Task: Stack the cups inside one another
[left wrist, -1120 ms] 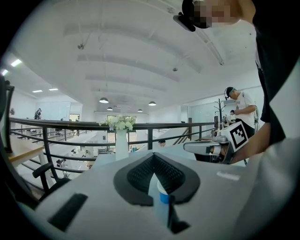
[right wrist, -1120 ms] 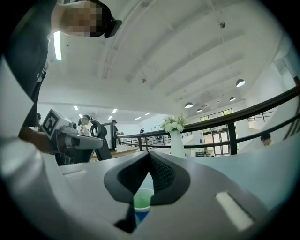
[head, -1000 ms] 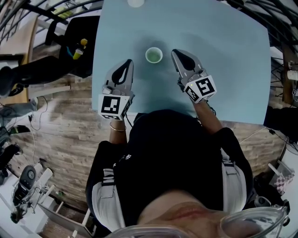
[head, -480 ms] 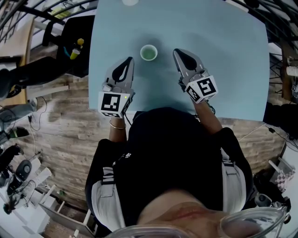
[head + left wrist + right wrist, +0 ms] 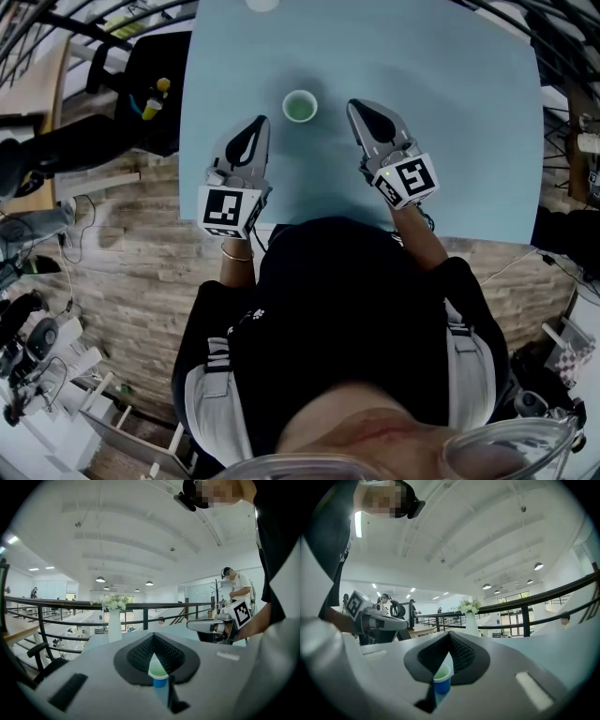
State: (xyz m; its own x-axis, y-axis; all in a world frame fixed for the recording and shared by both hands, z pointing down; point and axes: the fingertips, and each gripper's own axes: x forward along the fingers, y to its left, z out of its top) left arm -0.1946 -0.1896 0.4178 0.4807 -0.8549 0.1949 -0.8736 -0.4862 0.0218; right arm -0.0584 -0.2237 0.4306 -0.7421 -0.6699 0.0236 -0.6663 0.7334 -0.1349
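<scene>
One cup (image 5: 299,106), blue outside and green within, stands on the pale blue counter (image 5: 450,141), just where it stood half a second ago; neither claw has shifted either. It sits upright, mouth up, its long axis vertical. The left claw (image 5: 260,123) lies left of the cup and nearer the person, apart from it, jaws pressed together. The right claw (image 5: 354,106) lies right of the cup, also apart, jaws likewise pressed together. Beyond the cup stands a white vase (image 5: 115,625) of flowers.
</scene>
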